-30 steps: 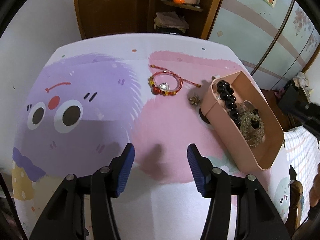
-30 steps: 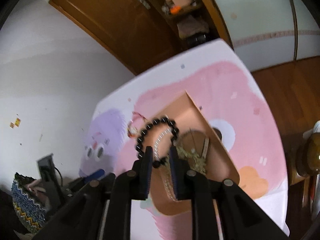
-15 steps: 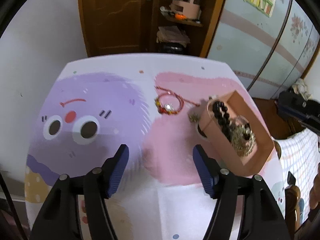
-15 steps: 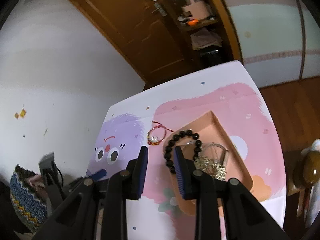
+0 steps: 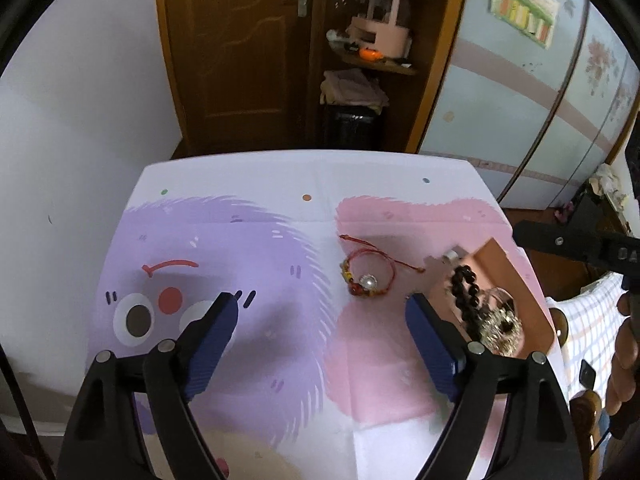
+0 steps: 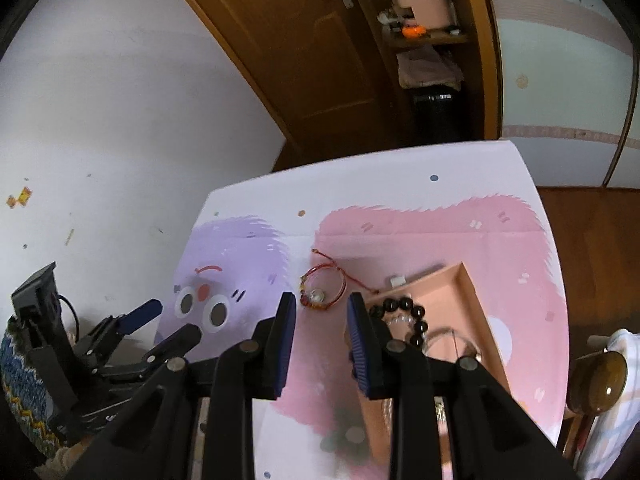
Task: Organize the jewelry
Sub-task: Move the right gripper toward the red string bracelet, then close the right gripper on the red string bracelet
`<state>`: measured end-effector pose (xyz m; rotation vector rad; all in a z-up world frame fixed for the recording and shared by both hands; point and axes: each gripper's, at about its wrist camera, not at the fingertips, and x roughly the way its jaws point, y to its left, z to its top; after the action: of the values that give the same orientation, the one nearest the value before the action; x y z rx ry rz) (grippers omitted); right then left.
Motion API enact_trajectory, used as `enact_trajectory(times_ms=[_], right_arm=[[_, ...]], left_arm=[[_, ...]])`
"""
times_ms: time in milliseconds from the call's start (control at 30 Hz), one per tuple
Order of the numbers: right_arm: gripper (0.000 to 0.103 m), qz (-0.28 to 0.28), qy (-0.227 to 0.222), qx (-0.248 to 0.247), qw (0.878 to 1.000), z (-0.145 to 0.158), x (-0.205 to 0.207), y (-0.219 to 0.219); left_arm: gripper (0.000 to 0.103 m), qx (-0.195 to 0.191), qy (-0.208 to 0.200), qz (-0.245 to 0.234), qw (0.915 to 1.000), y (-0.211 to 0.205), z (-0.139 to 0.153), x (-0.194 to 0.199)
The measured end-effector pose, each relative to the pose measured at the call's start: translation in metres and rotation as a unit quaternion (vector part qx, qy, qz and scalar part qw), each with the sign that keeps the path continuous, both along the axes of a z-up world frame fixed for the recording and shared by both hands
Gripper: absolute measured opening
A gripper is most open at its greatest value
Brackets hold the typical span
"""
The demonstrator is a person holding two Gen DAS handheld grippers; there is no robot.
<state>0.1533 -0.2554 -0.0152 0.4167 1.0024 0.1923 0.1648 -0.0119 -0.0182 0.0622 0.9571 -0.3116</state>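
Observation:
A red string bracelet point(image 5: 368, 276) with beads and a pearl lies on the cartoon tablecloth, left of the pink tray point(image 5: 520, 280). Inside the tray lie a black bead bracelet point(image 5: 464, 292) and gold jewelry point(image 5: 500, 324). My left gripper point(image 5: 320, 312) hangs above the cloth with nothing between its jaws, which are opening wide. The right gripper point(image 6: 320, 312) is open by a narrow gap and holds nothing. Beyond its tips I see the red bracelet point(image 6: 322, 288), the black beads point(image 6: 400, 314) and the tray point(image 6: 468, 292). The left gripper point(image 6: 168, 322) shows at lower left.
A small white piece point(image 5: 452, 254) sits at the tray's far corner. Behind the table's far edge are a wooden door point(image 5: 240, 60) and a shelf with a pink box point(image 5: 380, 36). A hand point(image 5: 624, 344) and a wooden chair knob point(image 6: 596, 376) are at the right.
The right gripper let go of the black bead bracelet, which now lies in the tray, and drew back. The left gripper rose away from the table and its jaws spread wider.

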Motion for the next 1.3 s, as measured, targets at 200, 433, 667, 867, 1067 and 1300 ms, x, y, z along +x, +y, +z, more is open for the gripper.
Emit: enact_trajectory(times_ms=[200,433,667,867,1067,1300], right_arm=[[0.027,-0.019,0.068,-0.020,0.997,-0.050,0.049,0.000],[0.027,-0.008,0.119,-0.021,0.993,-0.097,0.085,0.009],[0.027,0.037,0.143,-0.079,0.986,-0.116,0.104,0.040],[0.027,0.065,0.128,-0.110,0.983,-0.111,0.106,0.059],[0.026,0.075,0.126,-0.137,0.980,-0.111,0.113,0.069],[0.026,0.092,0.137,-0.180,0.970,-0.124,0.119,0.082]], left_arm=[[0.084,0.007,0.030,0.007,0.9995,-0.006,-0.032,0.035],[0.084,0.018,0.065,-0.014,0.9976,-0.024,-0.068,0.059],[0.084,0.032,0.065,-0.022,0.9971,-0.028,-0.077,0.057],[0.084,0.027,0.065,-0.012,0.9974,-0.017,-0.077,0.054],[0.084,0.022,0.070,-0.008,0.9973,-0.012,-0.081,0.052],[0.084,0.022,0.073,-0.006,0.9970,-0.006,-0.083,0.050]])
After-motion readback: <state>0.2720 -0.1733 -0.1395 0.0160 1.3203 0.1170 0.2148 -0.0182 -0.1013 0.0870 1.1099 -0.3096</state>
